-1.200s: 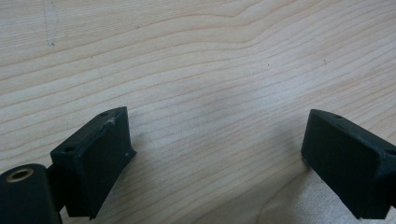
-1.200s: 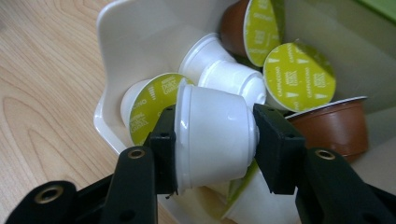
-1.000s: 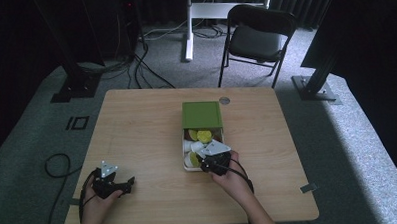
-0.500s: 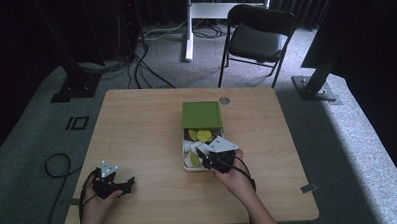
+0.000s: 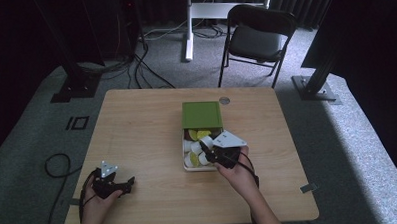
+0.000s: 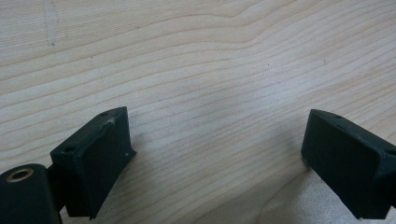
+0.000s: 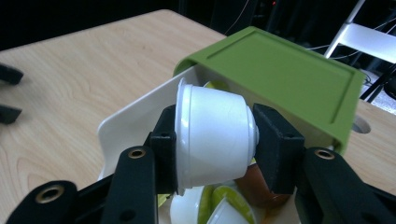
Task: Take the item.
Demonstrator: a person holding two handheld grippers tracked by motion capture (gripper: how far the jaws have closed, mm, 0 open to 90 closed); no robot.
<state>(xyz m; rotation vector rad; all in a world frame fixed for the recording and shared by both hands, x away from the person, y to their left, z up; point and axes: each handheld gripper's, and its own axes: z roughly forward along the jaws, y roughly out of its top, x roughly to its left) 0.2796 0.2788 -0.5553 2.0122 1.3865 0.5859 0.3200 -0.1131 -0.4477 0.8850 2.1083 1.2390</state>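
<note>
A cream box [image 5: 186, 168] with a green sliding lid [image 5: 201, 115] half open stands at the table's middle; several white, yellow-green and brown capsules lie inside. My right gripper [image 5: 206, 147] hovers over the box, shut on a white capsule [image 7: 212, 137] held on its side between the pads, just above the other capsules [image 7: 224, 205]. The green lid [image 7: 285, 74] sits right behind it. My left gripper [image 5: 131, 181] rests low on the table near the front left, open, with bare wood [image 6: 215, 116] between its fingers.
A round grommet hole [image 5: 224, 100] lies in the table behind the box. Beyond the table stand a black folding chair [image 5: 259, 35], a white stand leg [image 5: 187, 27] and floor cables. A cable loop [image 5: 56, 164] lies left of the table.
My right gripper has risen a little over the box with the white capsule in it. The left gripper has stayed put.
</note>
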